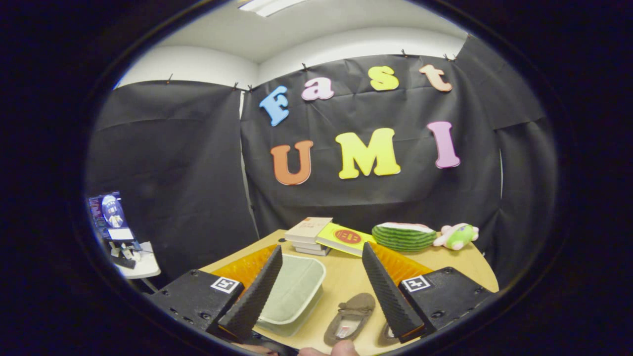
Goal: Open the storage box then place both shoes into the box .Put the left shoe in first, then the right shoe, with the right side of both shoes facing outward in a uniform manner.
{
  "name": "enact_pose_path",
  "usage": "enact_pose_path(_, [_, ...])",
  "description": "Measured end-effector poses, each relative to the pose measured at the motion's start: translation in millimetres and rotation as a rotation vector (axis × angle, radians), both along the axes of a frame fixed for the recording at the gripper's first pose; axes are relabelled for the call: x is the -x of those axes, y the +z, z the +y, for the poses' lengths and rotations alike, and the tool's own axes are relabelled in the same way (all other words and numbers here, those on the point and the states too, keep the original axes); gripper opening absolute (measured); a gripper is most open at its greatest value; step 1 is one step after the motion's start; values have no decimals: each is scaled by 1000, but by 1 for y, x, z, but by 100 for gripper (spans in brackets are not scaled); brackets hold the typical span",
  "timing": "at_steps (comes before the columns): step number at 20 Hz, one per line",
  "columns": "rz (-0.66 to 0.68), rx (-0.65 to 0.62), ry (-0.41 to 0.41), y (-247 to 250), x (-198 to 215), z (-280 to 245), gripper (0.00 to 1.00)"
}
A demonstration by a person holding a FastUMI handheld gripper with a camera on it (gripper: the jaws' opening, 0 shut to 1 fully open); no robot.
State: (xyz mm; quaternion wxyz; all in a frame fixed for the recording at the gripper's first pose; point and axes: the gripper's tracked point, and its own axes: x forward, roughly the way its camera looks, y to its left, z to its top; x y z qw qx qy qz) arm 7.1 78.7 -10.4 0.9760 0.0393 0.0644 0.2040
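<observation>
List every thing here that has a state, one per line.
tool: open, fingers wide apart, holding nothing.
storage box: lid on, shut, partly behind the left finger.
shoe: flat on the table, opening up, between the fingers.
second shoe: mostly hidden behind the right finger.
books: stacked, closed.

A pale wood-toned table (346, 282) is seen. The storage box (292, 291) is pale greenish-white with an orange lid (242, 267). The two shoes (350, 316) are brown with light insoles. A yellow book (346, 238) bears a red round mark. The watermelon toy (403, 236) is striped in dark and light green; the plush (457, 235) is pink and green.
</observation>
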Motion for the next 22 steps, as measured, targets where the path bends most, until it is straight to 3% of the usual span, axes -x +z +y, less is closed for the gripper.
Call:
enact_pose_path(6, [202, -26, 168, -56, 3, 25, 100])
enact_pose_path(10, [416, -163, 298, -96, 8, 39, 100])
enact_pose_path(16, [644, -260, 329, -153, -9, 37, 100])
enact_pose_path(22, [851, -502, 401, -176, -16, 61, 97])
